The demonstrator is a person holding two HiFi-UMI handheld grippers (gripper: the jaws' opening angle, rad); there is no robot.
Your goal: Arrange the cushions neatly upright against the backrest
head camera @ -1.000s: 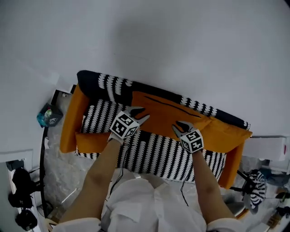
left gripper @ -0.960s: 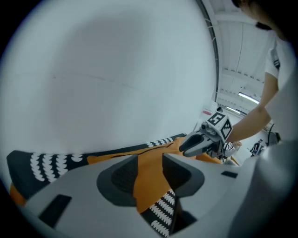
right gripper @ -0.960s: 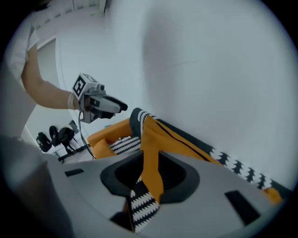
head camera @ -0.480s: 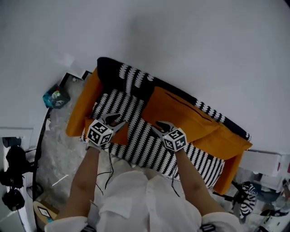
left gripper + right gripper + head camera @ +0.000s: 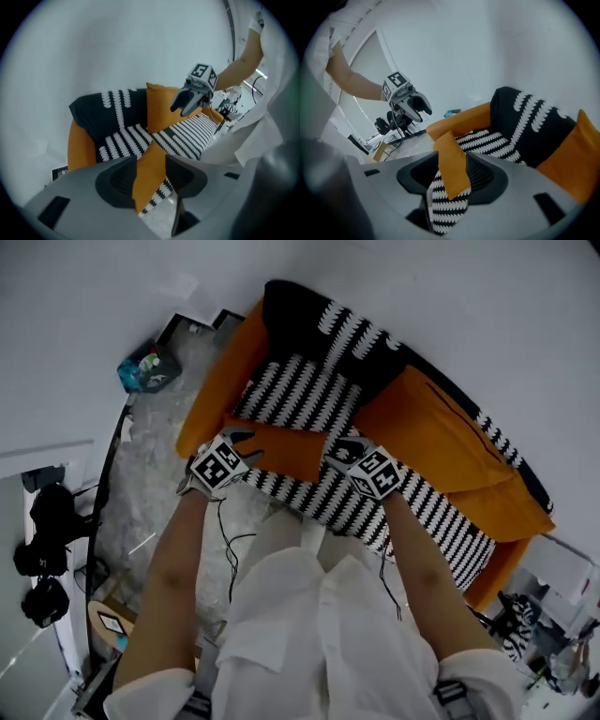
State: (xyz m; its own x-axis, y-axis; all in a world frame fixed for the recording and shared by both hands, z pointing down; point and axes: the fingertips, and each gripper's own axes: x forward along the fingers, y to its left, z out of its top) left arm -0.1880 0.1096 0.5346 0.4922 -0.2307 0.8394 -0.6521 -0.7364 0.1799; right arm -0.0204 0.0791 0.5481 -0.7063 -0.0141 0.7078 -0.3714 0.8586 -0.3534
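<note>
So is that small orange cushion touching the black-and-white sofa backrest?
Apart. The head view shows bare striped seat between the small orange cushion and the backrest.

Teal container [image 5: 148,369] on floor near wall; black camera gear [image 5: 43,557] at left; cardboard box [image 5: 111,622] below.

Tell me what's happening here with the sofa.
A person works a gripper in each hand over a sofa. The left gripper and right gripper are at opposite ends of a small orange cushion lying flat near the seat's front. Both sets of jaws have just been opening, with the cushion between them. A larger orange cushion already leans against the backrest.
</note>
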